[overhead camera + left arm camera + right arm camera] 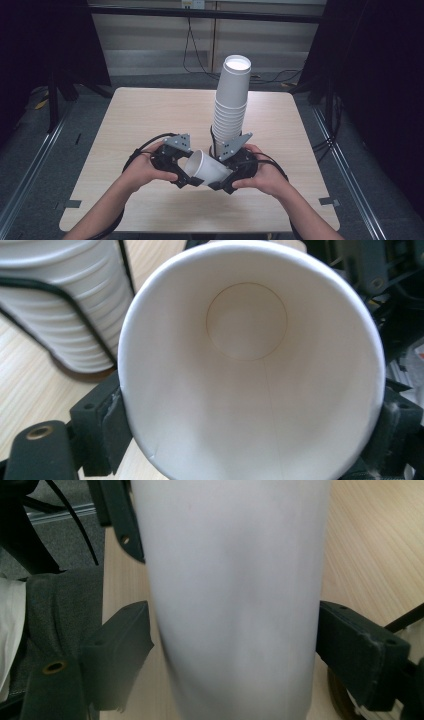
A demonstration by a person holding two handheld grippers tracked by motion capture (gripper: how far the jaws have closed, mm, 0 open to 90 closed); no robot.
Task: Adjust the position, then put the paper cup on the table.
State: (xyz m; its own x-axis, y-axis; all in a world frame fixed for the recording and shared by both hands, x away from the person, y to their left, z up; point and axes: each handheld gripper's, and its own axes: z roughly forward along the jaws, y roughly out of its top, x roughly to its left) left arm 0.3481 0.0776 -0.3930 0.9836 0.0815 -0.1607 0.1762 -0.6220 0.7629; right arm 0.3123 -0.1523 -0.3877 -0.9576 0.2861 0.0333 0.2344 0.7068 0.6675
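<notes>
I had one paper cup (207,167) lying sideways between both claws, left claw (186,176) clamping its rim, right claw (223,181) closed around its body, mouth facing left

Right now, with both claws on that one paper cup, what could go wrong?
Three risks stand out.
1. The loose paper cup lies sideways between the left claw and right claw; its thin wall could crush if either squeezes harder.
2. If the hands pull apart unevenly, the cup may slip or tear at the rim.
3. The tall stack of cups leans just behind the hands; a bump or the cable beside it could topple it.
</notes>
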